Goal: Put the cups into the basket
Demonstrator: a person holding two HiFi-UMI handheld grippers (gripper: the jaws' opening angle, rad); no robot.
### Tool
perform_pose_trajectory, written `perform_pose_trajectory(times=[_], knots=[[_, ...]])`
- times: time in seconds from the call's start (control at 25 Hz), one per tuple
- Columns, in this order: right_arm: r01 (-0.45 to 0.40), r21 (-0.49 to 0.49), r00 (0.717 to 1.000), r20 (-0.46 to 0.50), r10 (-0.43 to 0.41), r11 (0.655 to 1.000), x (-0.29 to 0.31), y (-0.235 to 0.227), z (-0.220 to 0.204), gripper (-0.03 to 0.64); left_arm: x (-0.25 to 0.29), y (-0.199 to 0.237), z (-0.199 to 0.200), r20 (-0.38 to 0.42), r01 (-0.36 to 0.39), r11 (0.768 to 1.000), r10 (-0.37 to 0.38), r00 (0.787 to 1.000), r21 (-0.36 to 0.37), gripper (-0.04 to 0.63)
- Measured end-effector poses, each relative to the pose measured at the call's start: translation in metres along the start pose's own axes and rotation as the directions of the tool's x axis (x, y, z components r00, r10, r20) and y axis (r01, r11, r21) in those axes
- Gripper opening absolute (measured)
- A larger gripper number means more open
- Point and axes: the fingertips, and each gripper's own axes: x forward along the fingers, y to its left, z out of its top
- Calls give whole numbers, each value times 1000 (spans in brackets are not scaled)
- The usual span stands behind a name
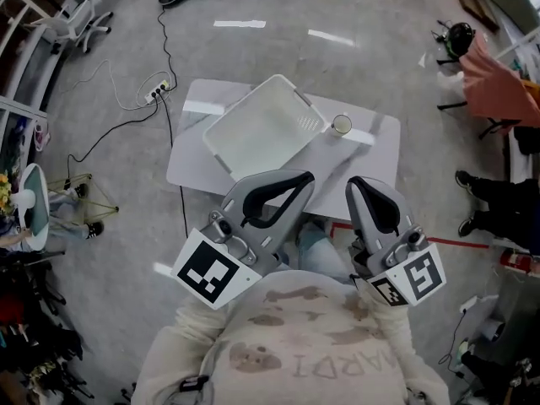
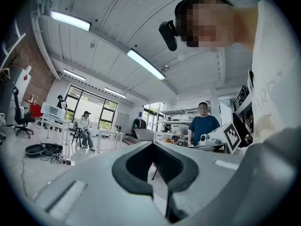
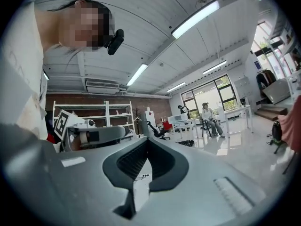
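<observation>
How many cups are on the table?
1. The cup stands on the table, beside the white basket. The table's near edge is hidden, so another could be there.

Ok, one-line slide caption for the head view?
Left gripper and right gripper, shut and empty, held before a table with empty basket and one cup.

Floor [image 1: 253, 53]: grey, glossy; light glare far beyond left claw [image 1: 305, 178].
Power strip [image 1: 158, 90]: on floor, beyond and left of left claw; black and white cables run from it.
Table [image 1: 380, 154]: white, just beyond right claw [image 1: 363, 182].
Red line [image 1: 460, 243]: on floor, right of right claw.
Ceiling [image 2: 108, 46]: white panels, strip lights [image 2: 146, 64] above left claw.
Windows [image 3: 211, 91]: tall, dark-framed, ahead-right of right claw.
Brick wall [image 3: 94, 100]: ahead-left of right claw; white shelves [image 3: 115, 114] against it.
</observation>
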Motion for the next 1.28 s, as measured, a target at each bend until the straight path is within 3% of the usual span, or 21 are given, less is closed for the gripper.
perform_pose_trajectory(times=[0.28,0.48,0.68,0.92,1.28], knots=[[21,24,990,-138,-17,999,14,-114,-41,28,59,7,-5,31,-86,996,85,996,16,0],[42,40,960,-280,-30,998,36,-204,-97,30,103,13,-23,17,-134,990,134,991,36,0],[59,74,905,-425,-22,995,62,-261,-171,38,124,25,-55,-50,-180,983,181,982,32,0],[107,98,815,-578,-31,989,84,-311,-268,46,146,43,-97,-91,-187,982,186,978,2,0],[191,90,705,-706,-73,977,97,-358,-383,57,167,65,-169,-126,-164,986,160,979,-24,0]])
